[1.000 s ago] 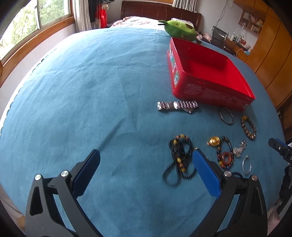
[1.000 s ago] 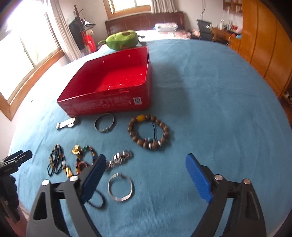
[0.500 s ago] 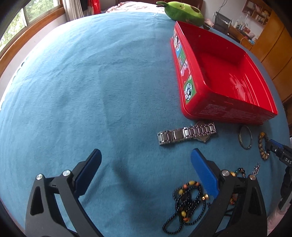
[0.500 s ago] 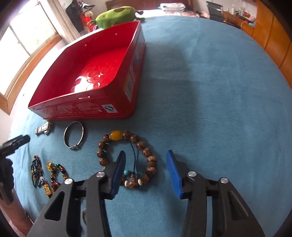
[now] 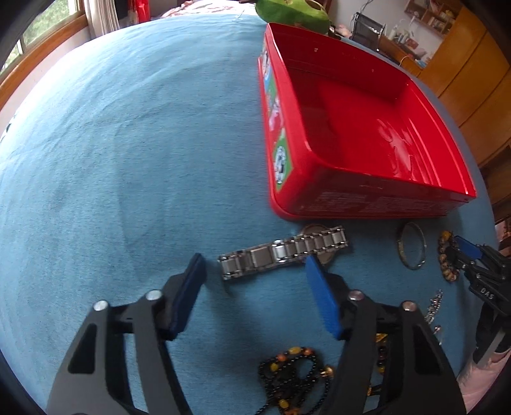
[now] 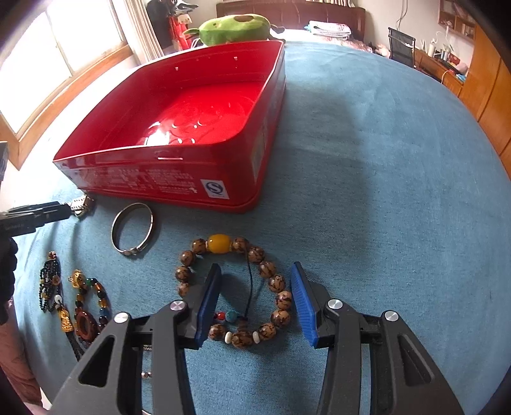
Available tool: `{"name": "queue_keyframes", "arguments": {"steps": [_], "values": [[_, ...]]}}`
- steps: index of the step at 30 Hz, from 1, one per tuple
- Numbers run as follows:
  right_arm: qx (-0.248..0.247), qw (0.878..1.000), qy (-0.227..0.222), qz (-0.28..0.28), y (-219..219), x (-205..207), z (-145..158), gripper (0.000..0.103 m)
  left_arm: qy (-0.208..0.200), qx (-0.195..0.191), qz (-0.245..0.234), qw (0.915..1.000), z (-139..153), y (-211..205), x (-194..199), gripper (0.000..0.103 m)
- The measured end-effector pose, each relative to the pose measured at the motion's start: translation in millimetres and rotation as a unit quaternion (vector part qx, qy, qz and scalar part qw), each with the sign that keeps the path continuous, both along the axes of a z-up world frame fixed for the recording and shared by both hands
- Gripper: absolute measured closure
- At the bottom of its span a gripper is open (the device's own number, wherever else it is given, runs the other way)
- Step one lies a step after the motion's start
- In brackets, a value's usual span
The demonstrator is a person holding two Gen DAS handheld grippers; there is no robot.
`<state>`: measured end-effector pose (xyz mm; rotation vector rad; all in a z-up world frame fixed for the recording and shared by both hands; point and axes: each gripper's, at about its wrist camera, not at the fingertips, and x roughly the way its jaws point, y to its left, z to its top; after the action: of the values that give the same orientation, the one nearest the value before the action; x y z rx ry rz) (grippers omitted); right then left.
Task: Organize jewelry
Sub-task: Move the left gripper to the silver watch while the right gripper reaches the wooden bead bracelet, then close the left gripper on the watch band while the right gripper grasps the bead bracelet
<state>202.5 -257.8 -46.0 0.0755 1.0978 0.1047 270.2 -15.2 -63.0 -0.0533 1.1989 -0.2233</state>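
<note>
Left wrist view: my left claw (image 5: 252, 281) is pointing down at the blue blanket (image 5: 127, 143), jaws closing, about half spread, not pressing anything. The steel watch (image 5: 284, 252) is lying flat between the blue pads (image 5: 321, 300), closer to the 3 o'clock pad, whose tip overlaps the band's right part; I cannot tell if it touches. The red tin (image 5: 319, 198) is sitting open at 1 o'clock, just beyond the watch. A metal bangle (image 5: 412, 245) is lying at 3 o'clock of the watch. A black bead necklace (image 5: 293, 373) is lying at 6 o'clock, under my claw frame. My right claw's tip is showing at the 3 o'clock edge over a brown bead bracelet.

Right wrist view: my right claw (image 6: 255, 300) is sitting half spread over the brown bead bracelet (image 6: 274, 281). One pad is inside the ring, the other outside at 3 o'clock, with the ring's right side between them; no squeeze visible. The tin is at 11 o'clock, the bangle at 10 o'clock. A coloured bead bracelet (image 6: 92, 303) and the black necklace are lying at 9 o'clock. A green plush toy (image 6: 236, 28) is lying behind the tin at 12 o'clock.
</note>
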Motion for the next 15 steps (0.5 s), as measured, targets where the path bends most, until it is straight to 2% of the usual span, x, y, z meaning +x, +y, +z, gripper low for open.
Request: {"name": "queue_keyframes", "arguments": {"steps": [3,6,8,11,15], "values": [[-0.001,1.0,-0.004,-0.002,-3,-4,1,0.06,0.004,-0.007,0.005,1.0,0,-3,-2,0.06],[-0.005,1.0,-0.008,-0.005,-1,-6,1,0.066,0.004,-0.007,0.012,0.9999,-3,-8,-5,0.088],[0.0,1.0,-0.009,-0.005,-2,-7,2,0.077,0.004,-0.019,0.015,0.9997,-4,-10,-8,0.09],[0.021,1.0,-0.006,-0.008,-6,-8,2,0.089,-0.001,-0.03,0.013,0.9995,-5,-12,-18,0.093],[0.037,0.999,-0.003,-0.004,-8,-9,2,0.091,-0.002,-0.057,-0.006,0.9984,-6,-14,-36,0.094]]}}
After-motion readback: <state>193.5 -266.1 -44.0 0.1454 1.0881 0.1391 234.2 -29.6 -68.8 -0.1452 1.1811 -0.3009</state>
